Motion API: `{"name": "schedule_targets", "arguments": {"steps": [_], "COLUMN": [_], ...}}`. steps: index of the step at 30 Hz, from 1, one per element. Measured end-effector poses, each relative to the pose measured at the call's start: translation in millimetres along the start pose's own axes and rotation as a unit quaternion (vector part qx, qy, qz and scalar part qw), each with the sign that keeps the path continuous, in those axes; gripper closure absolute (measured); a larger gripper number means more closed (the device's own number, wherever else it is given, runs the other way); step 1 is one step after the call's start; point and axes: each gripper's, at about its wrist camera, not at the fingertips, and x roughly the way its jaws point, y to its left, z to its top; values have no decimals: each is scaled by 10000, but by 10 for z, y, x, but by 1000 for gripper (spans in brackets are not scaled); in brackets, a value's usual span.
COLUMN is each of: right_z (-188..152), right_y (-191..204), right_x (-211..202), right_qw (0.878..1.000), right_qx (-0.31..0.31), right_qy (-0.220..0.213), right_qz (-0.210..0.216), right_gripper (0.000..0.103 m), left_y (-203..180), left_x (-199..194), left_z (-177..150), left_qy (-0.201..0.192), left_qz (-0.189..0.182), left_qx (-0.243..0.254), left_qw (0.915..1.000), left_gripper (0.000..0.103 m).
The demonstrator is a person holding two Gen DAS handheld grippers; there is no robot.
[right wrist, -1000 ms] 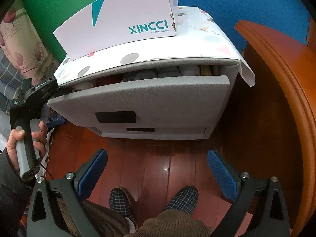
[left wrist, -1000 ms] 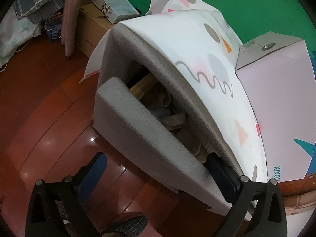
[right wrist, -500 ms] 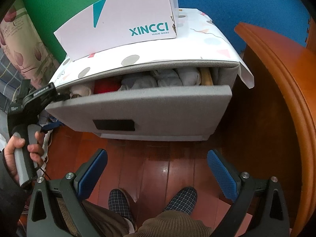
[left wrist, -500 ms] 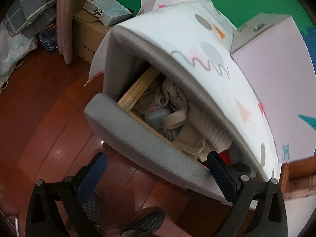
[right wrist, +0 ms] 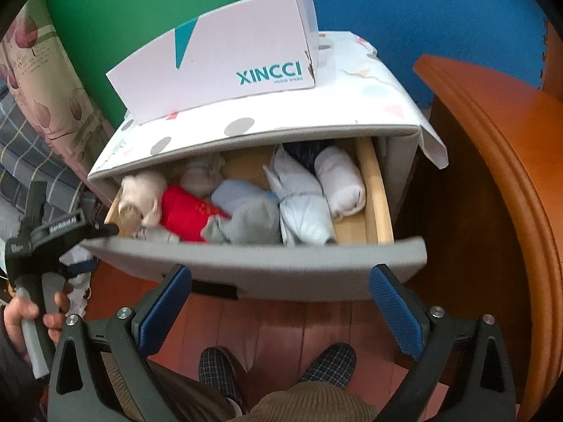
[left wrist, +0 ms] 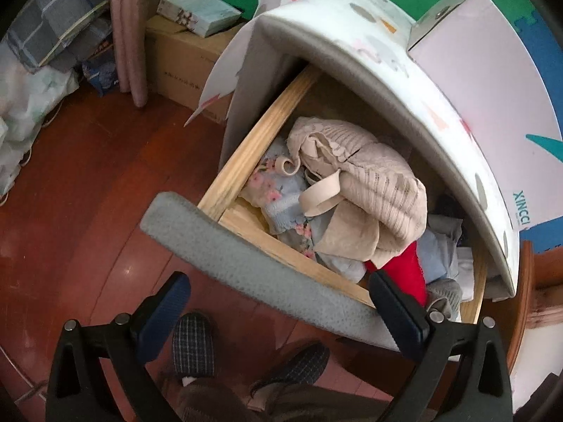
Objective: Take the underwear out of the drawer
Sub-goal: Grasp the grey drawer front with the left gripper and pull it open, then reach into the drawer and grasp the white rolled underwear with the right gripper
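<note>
- red-brown wooden floor carries a grey cabinet.
- drawer stands pulled out; folded underwear fills it.
- left claw spread wide, straddling the drawer front.
- right claw spread wide, empty, facing the drawer front.

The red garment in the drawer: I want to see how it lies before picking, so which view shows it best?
The right wrist view. There the red garment lies nearly fully exposed among the rolled clothes. In the left wrist view only a strip of it shows, tucked under the beige knit and partly behind the left tool's finger.
</note>
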Motion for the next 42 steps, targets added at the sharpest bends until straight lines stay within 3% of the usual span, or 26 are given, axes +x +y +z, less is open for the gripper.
{"name": "schedule_targets", "arguments": {"steps": [16,28,31,35,39,42], "right_z": [-48,209,271,346,427,506], "right_y": [88,-129,-182,-244,-263,-251], "right_x": [-124,-171,-119,69,301,466], "right_qw": [9984,9966,9953,9921,9878,9843], "right_qx": [-480,-445,-501,-540,-640,-711], "right_qy": [276,658,795,1102,1388,1596], "right_qz": [-116,-203,-252,-266,-307,-271], "right_gripper": [3,4,13,42,49,62], "left_y": [86,67,19,-41,-35,-48], "left_x": [-288,-381,-400,-432,-474,-525], "left_z": [-443,-605,-613,-613,-613,-608], "left_qy": [139,106,5,-90,-122,-178], "left_qz": [157,334,471,678,713,754], "left_qx": [146,316,417,490,523,546], "left_qw": [9997,9989,9980,9965,9960,9955], "left_gripper": [0,0,0,0,1,1]}}
